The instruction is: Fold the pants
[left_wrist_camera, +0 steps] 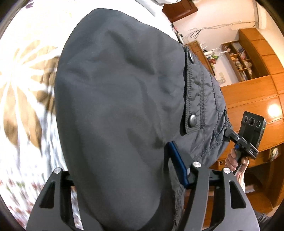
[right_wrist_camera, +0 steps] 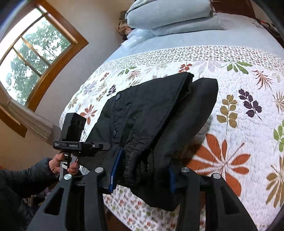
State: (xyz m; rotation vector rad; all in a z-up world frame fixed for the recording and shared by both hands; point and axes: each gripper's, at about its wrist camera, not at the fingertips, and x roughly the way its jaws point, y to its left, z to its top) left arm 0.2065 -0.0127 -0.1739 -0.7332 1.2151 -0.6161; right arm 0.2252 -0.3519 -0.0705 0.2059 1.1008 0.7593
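Observation:
The dark grey padded pants point(left_wrist_camera: 115, 88) fill the left wrist view and hang over my left gripper point(left_wrist_camera: 120, 160). One blue pad point(left_wrist_camera: 177, 163) presses into the cloth; the other finger is hidden under it. Snap buttons point(left_wrist_camera: 192, 120) mark the fly edge. In the right wrist view the pants point(right_wrist_camera: 150, 110) are lifted at the waist off the quilt, legs trailing back onto it. My right gripper point(right_wrist_camera: 144, 160) is shut on the bunched elastic waistband, blue pads point(right_wrist_camera: 116, 167) on both sides. A hand point(right_wrist_camera: 58, 163) holds the left gripper at the waist's other end.
The bed's leaf-patterned quilt point(right_wrist_camera: 230, 92) lies under the pants, with pale blue pillows point(right_wrist_camera: 168, 16) stacked at the head. A window point(right_wrist_camera: 32, 48) is on the left wall. Wooden cabinets point(left_wrist_camera: 252, 92) and a shelf point(left_wrist_camera: 237, 60) stand beyond the bed's edge.

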